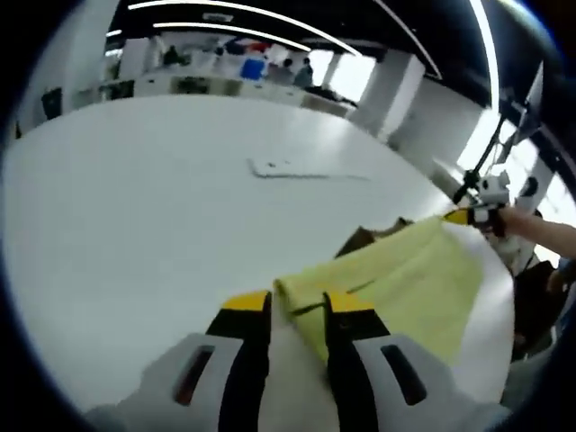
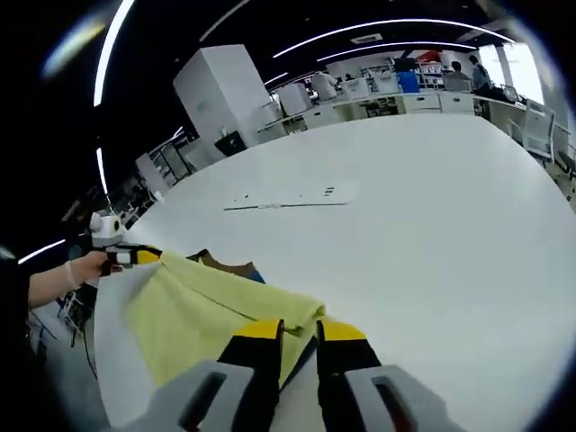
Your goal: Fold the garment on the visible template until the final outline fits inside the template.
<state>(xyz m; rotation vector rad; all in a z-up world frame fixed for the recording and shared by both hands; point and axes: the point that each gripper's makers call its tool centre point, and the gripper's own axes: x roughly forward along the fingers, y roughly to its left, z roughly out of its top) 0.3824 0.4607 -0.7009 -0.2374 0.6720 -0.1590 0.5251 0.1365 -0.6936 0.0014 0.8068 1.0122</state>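
**Both grippers pinching yellow garment, stretched taut across table edge**

L gripper view, left to right: white table (image 1: pixel 135 225) takes up the left, w/ a flat pale sheet (image 1: pixel 292 168) lying well apart up the middle, poss. the template but can't confirm. Bottom centre, the left gripper (image 1: pixel 297 315) has its jaws pressed nearly together on the near corner of the yellow garment (image 1: pixel 405 279); cloth edge sits between the yellow tips. Garment runs off to the right, where the other gripper holds its far corner, a hand behind it. A brown item (image 1: pixel 364 238) peeks out from beyond the cloth.

R gripper view, left to right: a hand w/ the other gripper at far left on one corner, garment (image 2: pixel 198 310) spreading right to the right gripper (image 2: pixel 299 331), jaws closed on the opposite corner. Brown item (image 2: pixel 229 265) just past the top edge; template-like sheet (image 2: pixel 297 200) further up the table.

Why held so, my read: two corners of one edge gripped so the cloth hangs flat and can be carried or laid over w/o bunching. Long axis runs gripper to gripper, roughly along the table's near edge. Garment sits near that edge, well apart from the pale sheet.
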